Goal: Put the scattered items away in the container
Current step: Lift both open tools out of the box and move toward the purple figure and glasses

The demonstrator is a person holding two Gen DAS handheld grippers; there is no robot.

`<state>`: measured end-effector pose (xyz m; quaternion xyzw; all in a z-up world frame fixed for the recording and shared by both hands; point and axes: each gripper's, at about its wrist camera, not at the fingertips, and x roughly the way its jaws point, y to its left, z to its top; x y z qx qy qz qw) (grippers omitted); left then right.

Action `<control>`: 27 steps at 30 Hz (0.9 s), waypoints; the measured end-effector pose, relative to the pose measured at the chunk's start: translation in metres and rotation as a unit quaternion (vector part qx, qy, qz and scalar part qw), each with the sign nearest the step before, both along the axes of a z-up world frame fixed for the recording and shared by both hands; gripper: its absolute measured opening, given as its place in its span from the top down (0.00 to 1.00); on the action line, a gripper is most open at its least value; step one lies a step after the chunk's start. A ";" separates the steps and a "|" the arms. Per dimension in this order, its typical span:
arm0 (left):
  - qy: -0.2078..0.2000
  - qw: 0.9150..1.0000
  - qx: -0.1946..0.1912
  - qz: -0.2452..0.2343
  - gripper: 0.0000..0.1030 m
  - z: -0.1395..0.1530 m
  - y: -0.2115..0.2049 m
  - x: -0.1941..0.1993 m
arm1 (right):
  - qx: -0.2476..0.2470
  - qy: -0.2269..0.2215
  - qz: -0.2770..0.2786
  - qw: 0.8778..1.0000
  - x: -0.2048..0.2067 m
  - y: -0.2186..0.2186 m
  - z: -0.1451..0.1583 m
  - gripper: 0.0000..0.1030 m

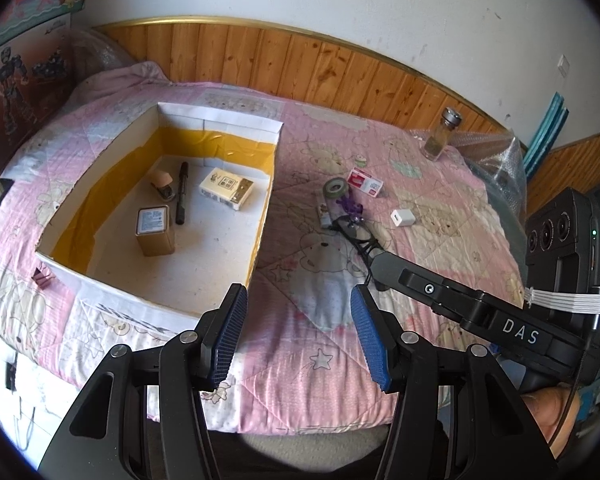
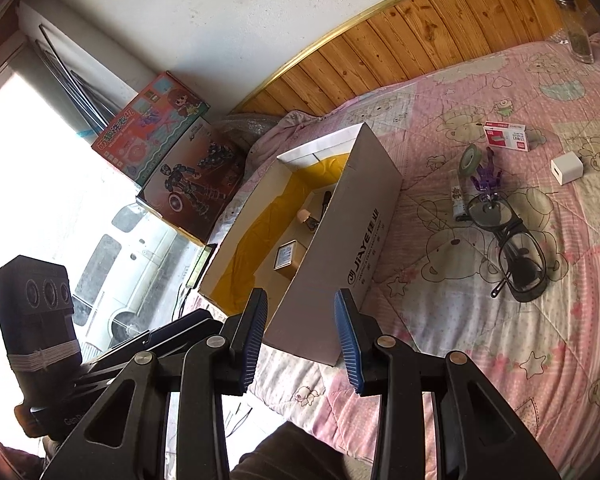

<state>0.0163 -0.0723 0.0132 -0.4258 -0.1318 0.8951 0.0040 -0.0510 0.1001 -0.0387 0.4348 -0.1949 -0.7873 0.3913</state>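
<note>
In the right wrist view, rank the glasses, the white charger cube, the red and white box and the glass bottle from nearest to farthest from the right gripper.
Measured from the right gripper:
1. Glasses, on the quilt, right of the cardboard box.
2. White charger cube, beyond the glasses.
3. Red and white box, farther back, left of the cube.
4. Glass bottle, upright by the wooden panelling.
</note>
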 end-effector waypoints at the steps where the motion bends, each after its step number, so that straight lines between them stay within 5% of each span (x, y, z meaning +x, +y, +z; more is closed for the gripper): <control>1: -0.004 1.000 -0.005 0.001 0.45 -0.002 0.001 -0.001 | -0.001 -0.002 -0.001 1.000 -0.001 0.001 -0.002 0.64; 27: -0.064 0.997 -0.016 -0.043 0.45 -0.039 0.041 -0.044 | 0.001 -0.039 -0.052 0.998 -0.026 0.042 -0.040 0.63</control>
